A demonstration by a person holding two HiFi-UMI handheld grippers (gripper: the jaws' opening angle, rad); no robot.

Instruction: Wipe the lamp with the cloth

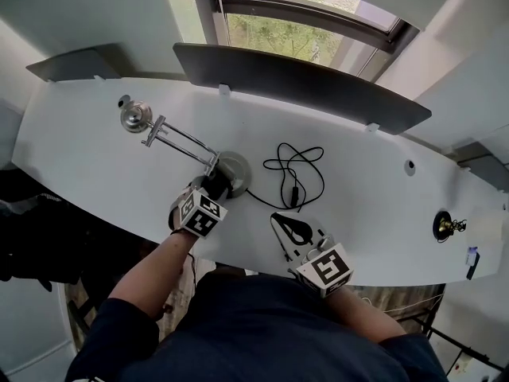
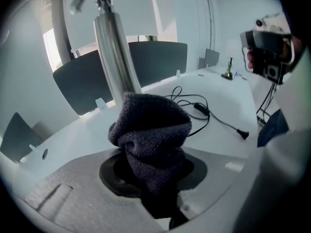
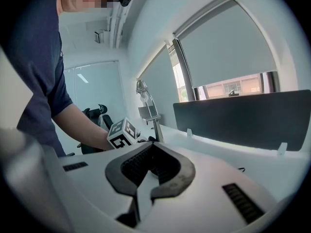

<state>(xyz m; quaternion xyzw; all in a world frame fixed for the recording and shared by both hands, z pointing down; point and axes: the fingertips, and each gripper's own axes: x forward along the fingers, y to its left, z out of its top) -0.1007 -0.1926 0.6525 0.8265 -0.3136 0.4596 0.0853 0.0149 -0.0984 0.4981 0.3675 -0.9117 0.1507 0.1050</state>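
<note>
while the left hand-held gripper (image 2: pixel 153 178) grasped the cloth (image 2: pixel 150 135) just before the lamp (image 2: pixel 114 52), the right hand-held gripper (image 3: pixel 146 171) sat clenched, empty.

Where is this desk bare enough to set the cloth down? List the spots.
Bare desk lies left of and in front of the lamp arm, and a wide stretch runs between the black cable and the small brass ornament. Crowded: the middle, around the lamp base, cable, left gripper and right gripper.
</note>
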